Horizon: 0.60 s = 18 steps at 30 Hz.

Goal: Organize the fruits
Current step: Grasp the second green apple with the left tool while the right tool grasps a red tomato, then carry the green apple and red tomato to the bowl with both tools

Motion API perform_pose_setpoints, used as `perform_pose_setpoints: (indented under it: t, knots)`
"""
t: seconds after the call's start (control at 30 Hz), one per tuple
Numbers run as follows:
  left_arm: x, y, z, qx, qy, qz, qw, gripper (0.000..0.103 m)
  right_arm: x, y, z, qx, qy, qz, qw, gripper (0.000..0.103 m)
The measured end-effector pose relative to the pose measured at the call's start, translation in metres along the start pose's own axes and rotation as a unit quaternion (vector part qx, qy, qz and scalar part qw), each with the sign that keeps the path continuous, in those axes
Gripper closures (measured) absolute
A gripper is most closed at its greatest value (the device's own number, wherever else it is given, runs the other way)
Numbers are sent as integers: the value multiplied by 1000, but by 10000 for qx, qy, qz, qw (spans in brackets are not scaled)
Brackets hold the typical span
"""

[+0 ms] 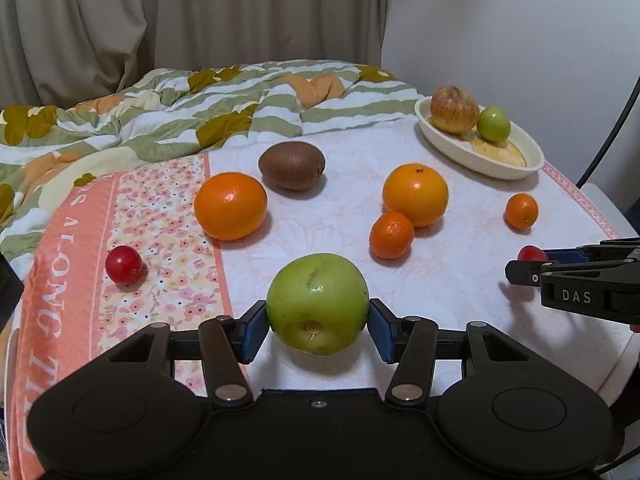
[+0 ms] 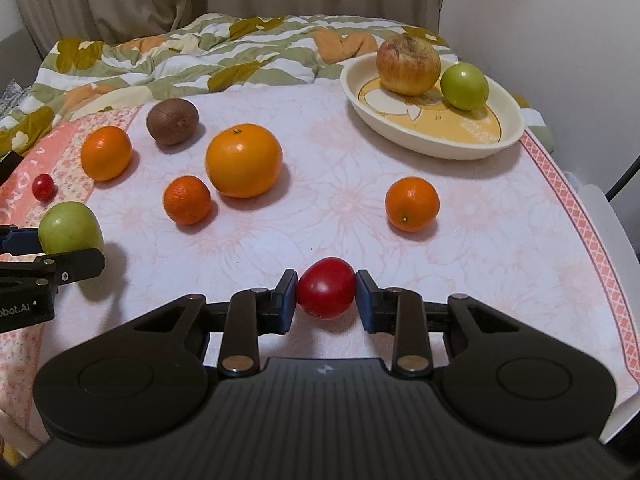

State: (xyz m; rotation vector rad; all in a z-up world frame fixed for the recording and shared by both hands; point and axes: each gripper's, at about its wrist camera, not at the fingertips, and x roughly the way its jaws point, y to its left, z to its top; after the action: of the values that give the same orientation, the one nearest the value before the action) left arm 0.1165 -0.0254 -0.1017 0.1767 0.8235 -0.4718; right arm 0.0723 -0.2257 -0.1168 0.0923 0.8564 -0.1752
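My left gripper [image 1: 318,324] is shut on a large green fruit [image 1: 317,303], its blue pads pressed against both sides just above the cloth. My right gripper [image 2: 326,300] is shut on a red cherry tomato [image 2: 326,294] near the table's front. The cream oval dish [image 2: 508,136] at the back right holds a reddish apple [image 2: 408,64] and a small green fruit [image 2: 464,86]. On the cloth lie two large oranges [image 2: 243,160] [image 2: 106,153], two small mandarins [image 2: 187,200] [image 2: 412,204], a brown kiwi [image 2: 172,121] and a second cherry tomato [image 2: 43,187].
A pink floral cloth [image 2: 500,240] covers the table, with a striped green and white quilt [image 2: 168,60] bunched along the back. Curtains hang behind, a white wall stands at the right. A white chair edge [image 2: 608,216] and a cable sit beyond the right table edge.
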Motion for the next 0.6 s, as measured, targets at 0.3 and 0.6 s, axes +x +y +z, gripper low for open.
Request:
perform_pose_setpoints:
  t: [0.3,0.6]
  knots:
    - [-31,-18,15,-26,-228,-83,9997,46,-45,-11,10,74,-165,224,9996,57]
    - [-56,-63,40,44,-531,-36,9986,46,-79,-55,30,209,-336,399,9984,57]
